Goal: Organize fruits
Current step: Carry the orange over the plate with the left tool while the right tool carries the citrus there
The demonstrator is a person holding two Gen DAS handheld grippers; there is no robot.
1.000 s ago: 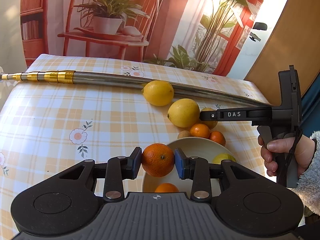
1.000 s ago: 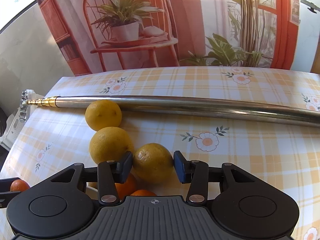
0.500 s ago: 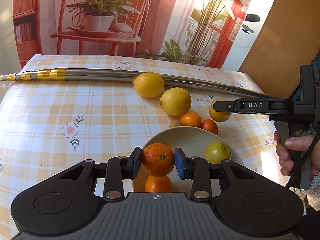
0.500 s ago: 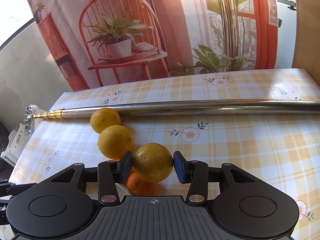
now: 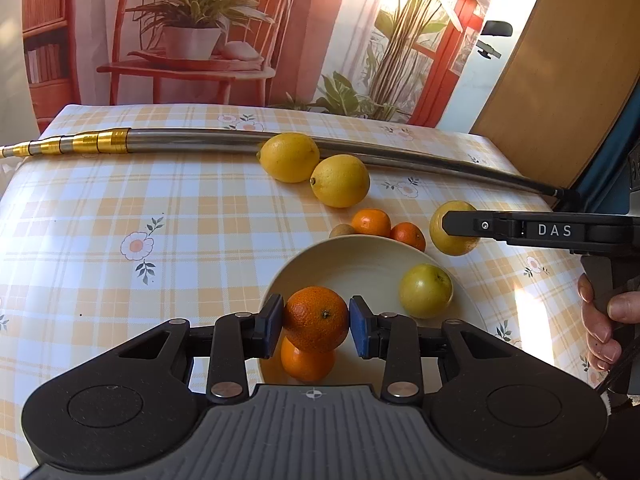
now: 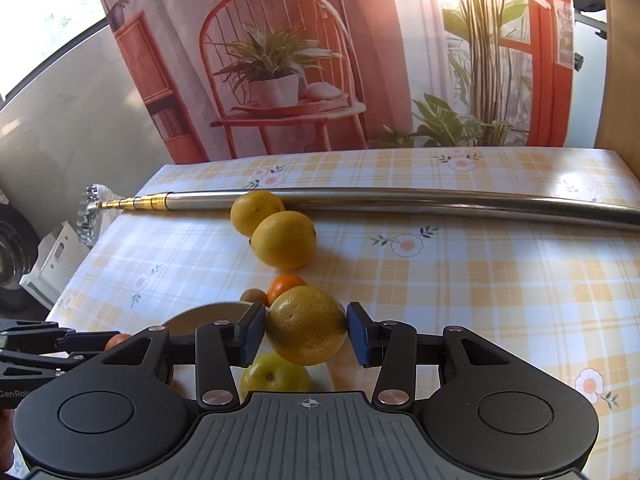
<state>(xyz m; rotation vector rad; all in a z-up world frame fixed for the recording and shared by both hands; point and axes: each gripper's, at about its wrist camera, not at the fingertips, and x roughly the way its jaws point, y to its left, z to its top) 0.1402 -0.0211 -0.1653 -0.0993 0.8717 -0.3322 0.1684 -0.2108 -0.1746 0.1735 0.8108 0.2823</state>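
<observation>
Left gripper clamps an orange above the bowl; right gripper clamps a lemon over its rim. Risk: simultaneous release, fruit colliding and rolling onto the worktop.

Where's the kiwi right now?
In the left wrist view the kiwi lies on the table just beyond the bowl's far rim, beside the two mandarins.

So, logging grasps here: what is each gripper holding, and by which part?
Left gripper clamps an orange across its sides, over the bowl. Right gripper clamps a lemon likewise.
</observation>
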